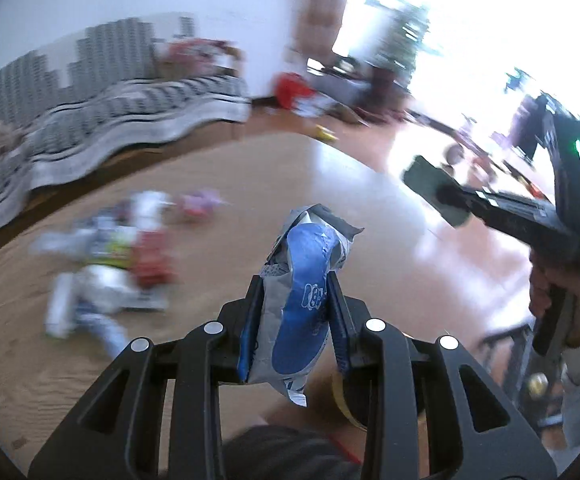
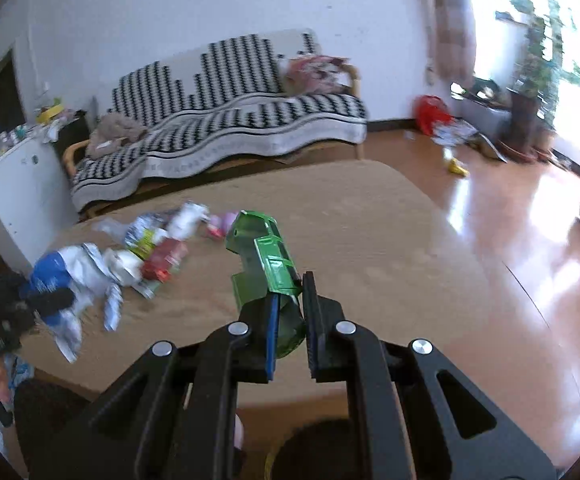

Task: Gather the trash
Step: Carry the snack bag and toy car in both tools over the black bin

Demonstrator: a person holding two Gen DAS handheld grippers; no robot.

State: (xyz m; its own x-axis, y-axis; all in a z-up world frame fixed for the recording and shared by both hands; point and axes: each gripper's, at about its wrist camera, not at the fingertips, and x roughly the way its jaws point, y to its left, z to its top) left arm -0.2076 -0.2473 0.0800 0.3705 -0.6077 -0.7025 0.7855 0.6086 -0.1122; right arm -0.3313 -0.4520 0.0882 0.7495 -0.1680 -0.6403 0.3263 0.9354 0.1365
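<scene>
Here, in the left wrist view, a crumpled blue and silver wrapper (image 1: 302, 280) is clamped between the left tongs (image 1: 295, 300), lifted above the table (image 1: 250, 184). More blurred trash (image 1: 118, 252) is seen lying on the table to the left. The right tongs' body is seen at the right, held in a hand (image 1: 562, 296).

In the right wrist view, a flattened green carton (image 2: 266, 264) is pinched by the right tongs (image 2: 290, 316), raised over the table, with a striped sofa (image 2: 226, 120) behind
</scene>
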